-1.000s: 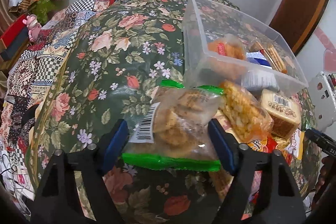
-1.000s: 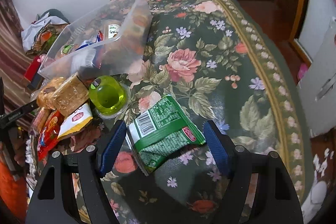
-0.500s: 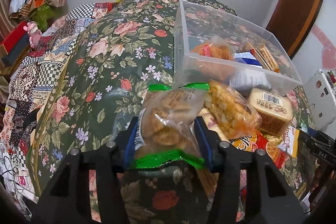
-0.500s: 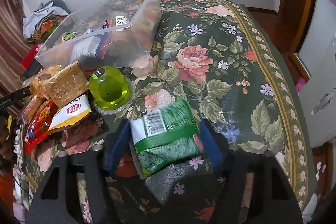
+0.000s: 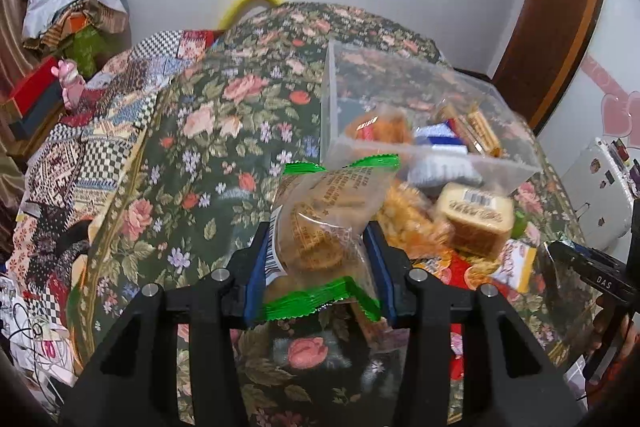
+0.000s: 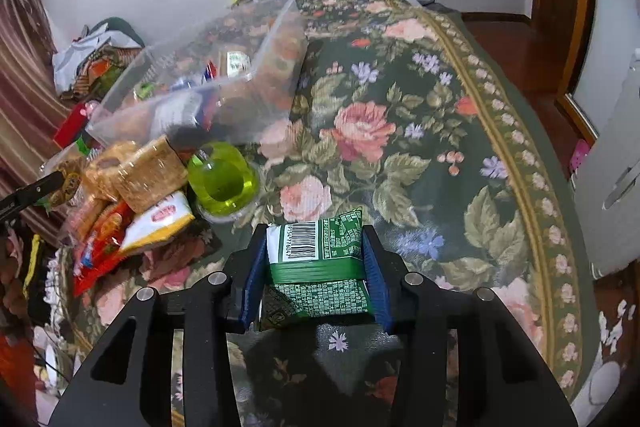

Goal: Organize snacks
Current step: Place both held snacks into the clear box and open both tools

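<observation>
In the left wrist view my left gripper is shut on a clear biscuit packet with green crimped ends, held up off the floral cloth. Behind it stands the clear plastic bin with several snacks inside. In the right wrist view a green snack packet, barcode side up, sits between the blue pads of my right gripper. Those jaws are still closing, and both pads press on the packet's sides. The bin lies up and to the left.
A pile of loose snacks lies before the bin: a straw-coloured cake pack, an orange crisp bag, a green jelly cup, a white-and-yellow pack, a red pack. A patchwork quilt borders the cloth on the left.
The left jaws went from wide to shut on the biscuit packet and raised it. The right jaws narrowed onto the green packet, which turned square between the pads.
</observation>
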The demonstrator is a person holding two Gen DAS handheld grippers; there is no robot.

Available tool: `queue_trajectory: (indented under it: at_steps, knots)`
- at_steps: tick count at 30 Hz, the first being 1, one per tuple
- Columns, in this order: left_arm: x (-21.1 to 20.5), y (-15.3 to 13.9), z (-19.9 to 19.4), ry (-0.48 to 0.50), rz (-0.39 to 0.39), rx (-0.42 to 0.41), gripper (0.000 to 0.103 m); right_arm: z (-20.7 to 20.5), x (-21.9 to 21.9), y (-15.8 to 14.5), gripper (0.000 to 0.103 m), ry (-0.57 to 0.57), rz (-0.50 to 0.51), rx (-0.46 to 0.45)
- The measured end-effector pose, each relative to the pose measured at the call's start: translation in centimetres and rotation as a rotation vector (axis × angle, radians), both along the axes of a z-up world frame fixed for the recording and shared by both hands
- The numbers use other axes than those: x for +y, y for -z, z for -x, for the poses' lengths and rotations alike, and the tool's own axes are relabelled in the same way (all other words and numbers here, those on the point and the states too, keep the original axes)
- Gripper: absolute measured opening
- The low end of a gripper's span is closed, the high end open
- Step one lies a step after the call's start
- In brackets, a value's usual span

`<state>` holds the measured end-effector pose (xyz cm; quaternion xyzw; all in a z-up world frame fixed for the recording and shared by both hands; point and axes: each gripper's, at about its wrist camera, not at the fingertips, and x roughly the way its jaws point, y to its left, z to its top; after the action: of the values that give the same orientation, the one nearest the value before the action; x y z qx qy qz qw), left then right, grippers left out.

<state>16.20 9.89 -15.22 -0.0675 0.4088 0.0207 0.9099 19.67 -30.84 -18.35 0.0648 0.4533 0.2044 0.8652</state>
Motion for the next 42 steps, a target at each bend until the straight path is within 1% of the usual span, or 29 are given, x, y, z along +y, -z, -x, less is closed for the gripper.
queue_trajectory:
  at_steps: [5,11,14,20,25,29,37,42]
  knots:
    - [-0.8,-2.4,0.2,0.006,-0.005,-0.066,0.045,-0.4,0.1,-2.5,0.041,0.006,-0.028,-0.065]
    - [-2.3,-4.9,-0.8,0.037,0.003,-0.135,0.045,-1.1,1.0,-6.0,0.041,-0.01,-0.069,-0.166]
    - [-3.0,-5.8,-1.6,0.053,0.007,-0.16,0.045,-1.6,1.8,-7.4,0.041,-0.026,-0.084,-0.212]
    - [-4.4,-6.9,-3.7,0.084,0.009,-0.19,0.045,-3.1,3.6,-9.2,0.041,-0.057,-0.116,-0.279]
    - [-5.6,-6.8,-5.9,0.108,0.02,-0.186,0.045,-4.8,5.5,-9.3,0.041,-0.078,-0.131,-0.298]
    - [-6.6,-6.0,-7.8,0.13,0.035,-0.169,0.045,-6.4,6.9,-8.5,0.041,-0.091,-0.136,-0.282]
    - [-8.5,-3.1,-11.1,0.162,0.031,-0.092,0.045,-9.2,9.3,-6.4,0.041,-0.114,-0.084,-0.238]
    - [-9.0,-1.6,-12.4,0.168,0.03,-0.051,0.045,-10.0,9.8,-5.3,0.041,-0.12,-0.065,-0.209]
